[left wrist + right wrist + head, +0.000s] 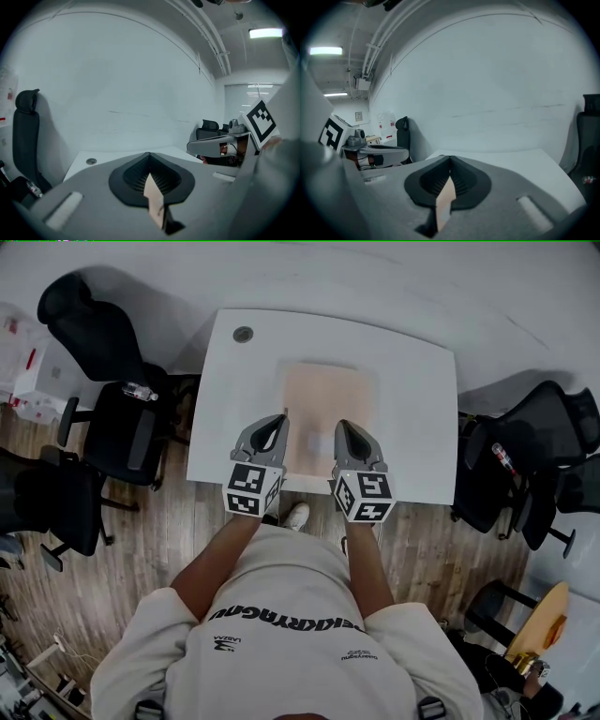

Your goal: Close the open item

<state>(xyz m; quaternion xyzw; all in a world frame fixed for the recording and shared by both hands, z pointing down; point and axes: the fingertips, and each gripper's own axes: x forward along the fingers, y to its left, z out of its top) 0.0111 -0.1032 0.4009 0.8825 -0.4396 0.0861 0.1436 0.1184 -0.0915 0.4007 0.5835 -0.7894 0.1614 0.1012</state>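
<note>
Pale pink flat item (323, 409) lies on the white bench (412, 381), mid-width and closer to the near edge than the far one. It reads as one plain rectangle, flat down, with no cover or flap standing up. Head view is too washed out to tell a folder from a book or a mat, or to find a hinge or seam. Left gripper (281, 418) sits at the item's left near part and right gripper (340, 424) over its right near part, both pointing at the far edge, marker cubes hanging past the near edge. Left gripper view: fingers (129, 178) pressed together to a point, a pale sliver (153, 197) in the slit between them. Can't tell if that is the item seen through the slit or something thin pinched there. Right gripper view shows the same, tips together with a matching sliver (445, 201). Neither clearly lifts any part of the item. Progress, as a judgement: nothing looks propped open, so the item is either already shut and only letting go is left, or it lies opened flat and the fold-over is not yet started. The flat single outline leans toward shut. Further out: a cable grommet (243, 334) at the bench's far left corner, a black office chair (103, 381) with a bottle (139, 391) on the left, more black chairs (544, 446) on the right, wood floor, and the person's shoe (297, 515) under the near edge.
</note>
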